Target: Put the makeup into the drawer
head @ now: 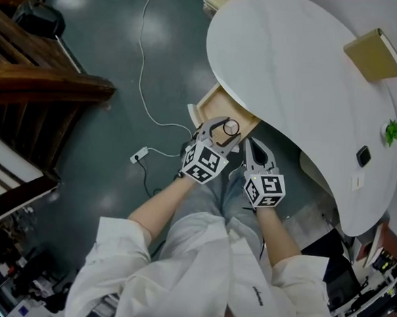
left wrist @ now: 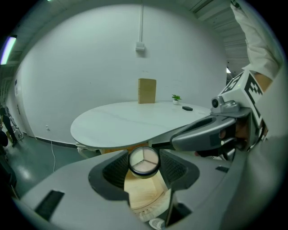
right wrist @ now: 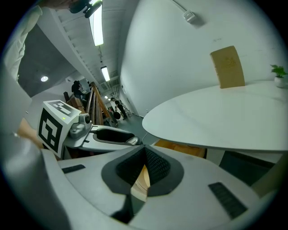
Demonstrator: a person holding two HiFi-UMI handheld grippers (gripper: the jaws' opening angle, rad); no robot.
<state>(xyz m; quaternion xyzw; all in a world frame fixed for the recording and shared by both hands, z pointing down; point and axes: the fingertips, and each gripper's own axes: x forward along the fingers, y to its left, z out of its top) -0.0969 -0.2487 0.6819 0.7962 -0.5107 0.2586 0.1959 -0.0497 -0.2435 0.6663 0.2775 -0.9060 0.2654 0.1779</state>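
Note:
A round makeup compact [head: 231, 128] with a clear lid and pale powder sits between the jaws of my left gripper [head: 228, 129], which is shut on it. In the left gripper view the compact [left wrist: 144, 161] hangs just above the open wooden drawer [left wrist: 140, 192]. That drawer [head: 214, 103] juts out from under the white table [head: 305, 80]. Just to the right, my right gripper [head: 254, 145] is near the drawer front, its jaws shut [right wrist: 144, 155] with nothing between them. Each gripper shows in the other's view: the right gripper [left wrist: 209, 133] and the left gripper [right wrist: 108, 135].
On the table stand a brown box [head: 374, 55], a small green plant [head: 392, 131] and a small black object [head: 363, 156]. A white cable [head: 148, 97] runs over the dark floor to a power strip [head: 139, 156]. Dark wooden furniture [head: 35, 75] fills the left.

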